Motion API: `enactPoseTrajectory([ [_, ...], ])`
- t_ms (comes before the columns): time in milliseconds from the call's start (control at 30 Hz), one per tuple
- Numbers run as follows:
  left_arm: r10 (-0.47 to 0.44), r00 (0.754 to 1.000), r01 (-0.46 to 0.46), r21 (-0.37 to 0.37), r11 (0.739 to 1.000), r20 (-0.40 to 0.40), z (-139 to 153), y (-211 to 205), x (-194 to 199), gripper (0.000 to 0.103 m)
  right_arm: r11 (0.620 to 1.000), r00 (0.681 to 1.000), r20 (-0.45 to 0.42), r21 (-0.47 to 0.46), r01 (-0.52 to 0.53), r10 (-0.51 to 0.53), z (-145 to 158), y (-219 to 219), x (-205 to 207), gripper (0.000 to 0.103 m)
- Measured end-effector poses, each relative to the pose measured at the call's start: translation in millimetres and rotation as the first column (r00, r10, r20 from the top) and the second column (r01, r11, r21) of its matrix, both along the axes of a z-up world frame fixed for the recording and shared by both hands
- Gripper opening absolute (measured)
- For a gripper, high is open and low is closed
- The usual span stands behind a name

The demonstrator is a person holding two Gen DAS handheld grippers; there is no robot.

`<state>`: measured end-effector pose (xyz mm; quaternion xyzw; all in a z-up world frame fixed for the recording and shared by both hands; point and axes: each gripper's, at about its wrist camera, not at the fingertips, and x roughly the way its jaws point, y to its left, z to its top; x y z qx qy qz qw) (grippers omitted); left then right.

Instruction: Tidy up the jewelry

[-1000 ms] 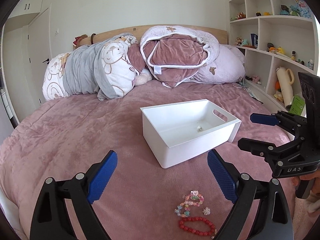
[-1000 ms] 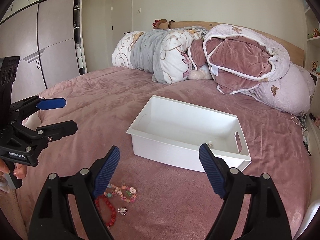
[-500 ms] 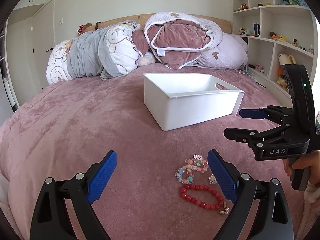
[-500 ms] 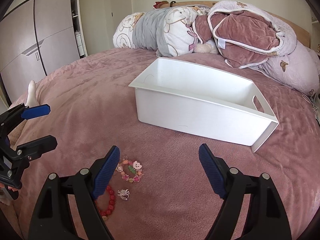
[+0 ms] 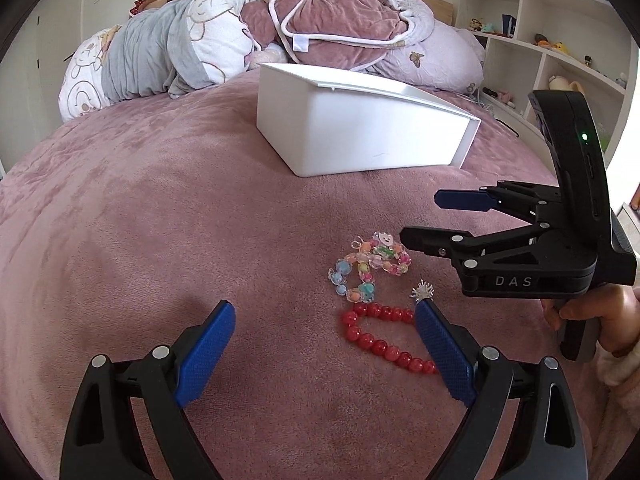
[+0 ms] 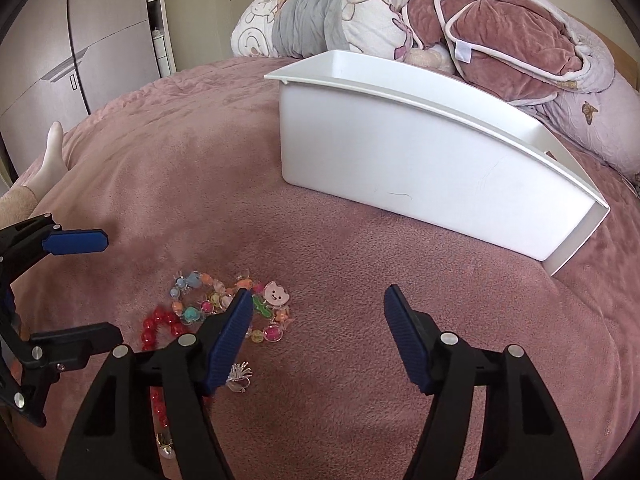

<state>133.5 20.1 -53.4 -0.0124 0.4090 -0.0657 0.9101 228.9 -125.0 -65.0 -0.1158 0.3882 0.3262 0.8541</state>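
A colourful bead bracelet (image 5: 366,270) (image 6: 208,296), a red bead bracelet (image 5: 380,342) (image 6: 158,326) and a small silver ring (image 5: 423,292) (image 6: 239,376) lie together on the pink bedspread. A white plastic bin (image 5: 360,136) (image 6: 420,168) stands beyond them. My left gripper (image 5: 324,354) is open and empty, low over the bed, its right finger over the red bracelet. My right gripper (image 6: 318,336) is open and empty, its left finger over the colourful bracelet; it also shows in the left wrist view (image 5: 424,218).
Rolled quilts and pillows (image 5: 248,40) lie at the bed's head behind the bin. Shelves with toys (image 5: 560,52) stand on the right. A wardrobe (image 6: 80,48) is on the left. A person's foot (image 6: 50,156) rests at the bed's left edge.
Both grippers have dropped lower and moved closer to the jewelry. The bin's inside is no longer visible. Both stay open.
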Motion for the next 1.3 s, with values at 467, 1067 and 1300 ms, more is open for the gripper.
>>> enactPoseTrajectory([
  [467,-0.066,0.996,0.066,-0.015,0.998,-0.064,-27.0,-7.2,3.0,0.061,0.991,0.995,-0.021,-0.086,-0.099,0.097,-22.0,27.8,-6.7,0.049],
  [1067,-0.046,0.993,0.028,-0.161,0.987,-0.112,-32.2,8.1,-3.6,0.020,0.994,0.990,-0.093,-0.030,-0.109,0.106,-22.4,15.1,-15.8,0.020],
  [1300,-0.054,0.992,0.031,-0.185,0.982,-0.117,-27.6,8.3,-18.3,0.015,0.996,0.993,-0.071,-0.017,-0.093,0.091,-10.4,1.2,-24.6,0.020],
])
